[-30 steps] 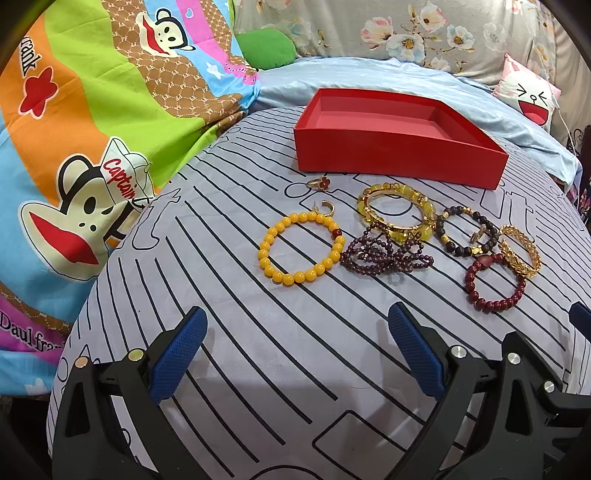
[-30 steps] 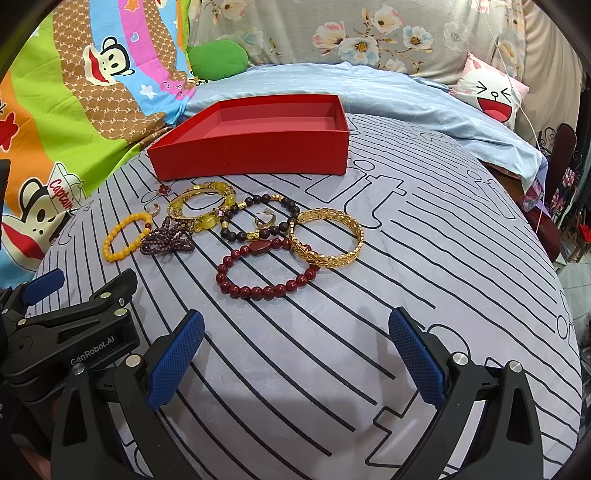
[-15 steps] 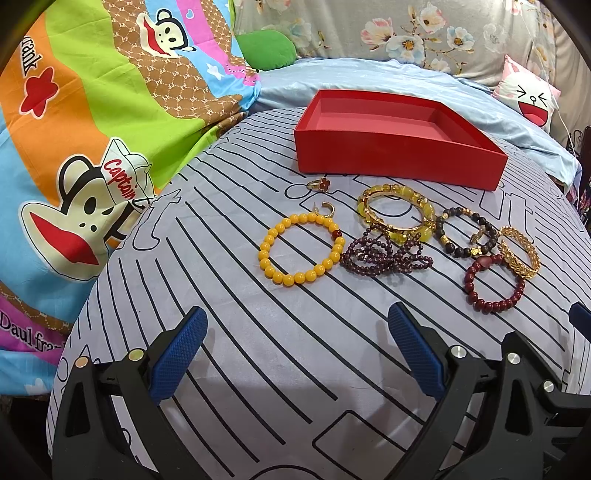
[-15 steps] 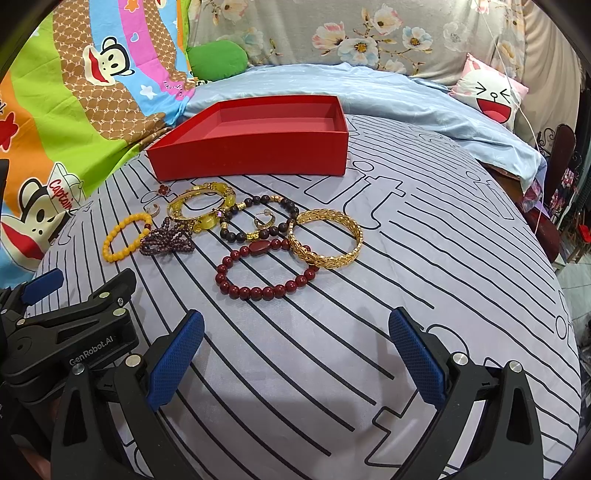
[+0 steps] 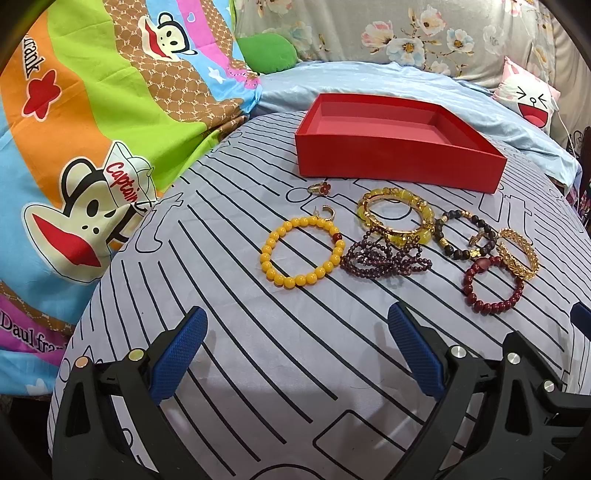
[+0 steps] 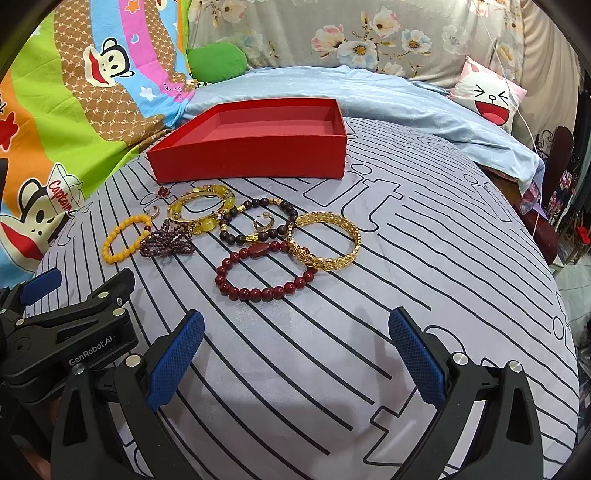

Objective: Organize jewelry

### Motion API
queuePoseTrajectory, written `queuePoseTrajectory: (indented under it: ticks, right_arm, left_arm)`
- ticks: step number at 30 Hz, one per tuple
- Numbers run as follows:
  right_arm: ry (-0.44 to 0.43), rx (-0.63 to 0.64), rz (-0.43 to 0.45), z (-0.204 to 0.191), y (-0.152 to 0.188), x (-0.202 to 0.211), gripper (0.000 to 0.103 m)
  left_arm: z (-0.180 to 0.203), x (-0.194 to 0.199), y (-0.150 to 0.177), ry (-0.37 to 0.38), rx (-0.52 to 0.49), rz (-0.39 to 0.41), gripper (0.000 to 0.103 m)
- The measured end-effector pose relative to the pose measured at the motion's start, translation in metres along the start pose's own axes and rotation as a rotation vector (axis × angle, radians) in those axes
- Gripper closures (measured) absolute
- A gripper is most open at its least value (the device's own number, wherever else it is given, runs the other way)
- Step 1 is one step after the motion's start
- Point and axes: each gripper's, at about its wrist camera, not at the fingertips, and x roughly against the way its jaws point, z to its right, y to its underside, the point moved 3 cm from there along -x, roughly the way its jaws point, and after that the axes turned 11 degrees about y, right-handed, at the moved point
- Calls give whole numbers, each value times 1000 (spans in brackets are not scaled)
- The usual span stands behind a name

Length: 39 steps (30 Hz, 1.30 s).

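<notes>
An empty red box (image 5: 399,162) (image 6: 251,155) stands at the far side of the striped grey cloth. In front of it lie several pieces: a yellow bead bracelet (image 5: 271,245) (image 6: 110,240), a purple bead strand (image 5: 384,258) (image 6: 166,243), an amber and gold bangle (image 5: 369,218) (image 6: 177,210), a dark bead bracelet (image 5: 450,251) (image 6: 236,238), a gold chain bangle (image 5: 517,254) (image 6: 325,262), a dark red bead bracelet (image 5: 491,299) (image 6: 258,293), a small flower ring (image 5: 321,189) (image 6: 161,192) and hoop earrings (image 5: 327,211) (image 6: 264,223). My left gripper (image 5: 295,347) and right gripper (image 6: 295,347) hover open, nearer than the jewelry, holding nothing.
A bright cartoon-monkey blanket (image 5: 92,129) rises on the left. A pale blue sheet (image 6: 424,103) and a floral pillow (image 6: 369,33) lie behind the box, with a pink cartoon cushion (image 6: 487,96) at the far right. The left gripper's body (image 6: 66,343) sits close to my right gripper.
</notes>
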Motion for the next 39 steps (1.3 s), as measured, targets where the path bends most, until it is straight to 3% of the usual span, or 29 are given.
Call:
queuePoseTrajectory:
  ticks: [24, 39]
  right_arm:
    - [-2, -25, 10, 5, -13, 2, 6]
    - [1, -56, -21, 17, -27, -19, 7]
  left_arm:
    - [0, 3, -6, 27, 10, 0, 9]
    - [-43, -14, -18, -2, 87, -29, 9]
